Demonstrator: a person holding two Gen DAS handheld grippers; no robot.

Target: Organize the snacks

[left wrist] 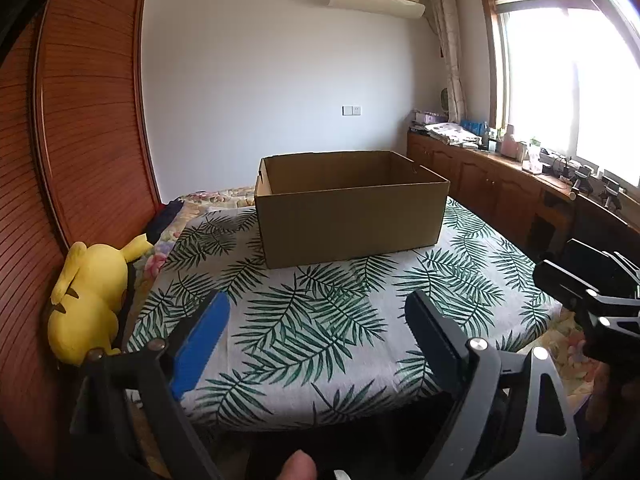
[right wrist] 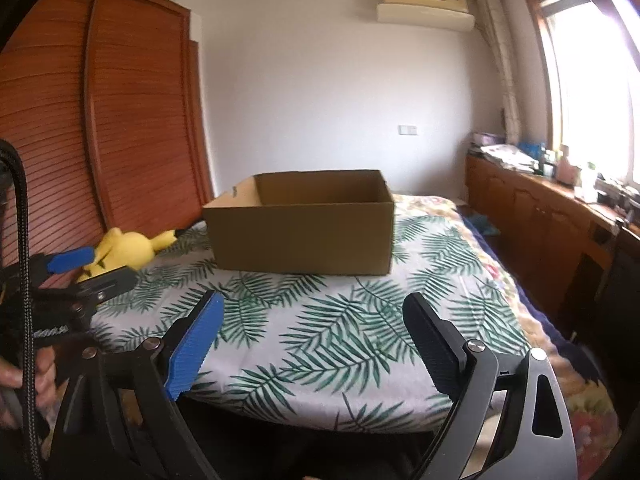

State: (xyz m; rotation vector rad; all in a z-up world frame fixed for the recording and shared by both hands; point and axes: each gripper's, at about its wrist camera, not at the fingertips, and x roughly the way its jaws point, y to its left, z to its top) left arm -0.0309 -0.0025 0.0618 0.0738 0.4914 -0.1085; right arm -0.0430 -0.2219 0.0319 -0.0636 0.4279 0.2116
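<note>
An open brown cardboard box (left wrist: 350,210) (right wrist: 302,226) stands on a leaf-print cloth (left wrist: 320,328) (right wrist: 320,332) spread over a bed. What lies inside the box is hidden by its walls. No snacks show in either view. My left gripper (left wrist: 316,312) hangs open over the near part of the cloth, short of the box, with nothing between its fingers. My right gripper (right wrist: 312,316) is likewise open and empty, over the cloth in front of the box. Each gripper shows at the other view's edge: the right one (left wrist: 592,296) and the left one (right wrist: 84,268).
A yellow plush toy (left wrist: 88,300) (right wrist: 128,250) lies at the bed's left edge against a wooden louvred wardrobe (left wrist: 80,140). A low wooden cabinet (left wrist: 500,176) with clutter runs under the window on the right. A person's fingertip (left wrist: 298,466) shows at the bottom.
</note>
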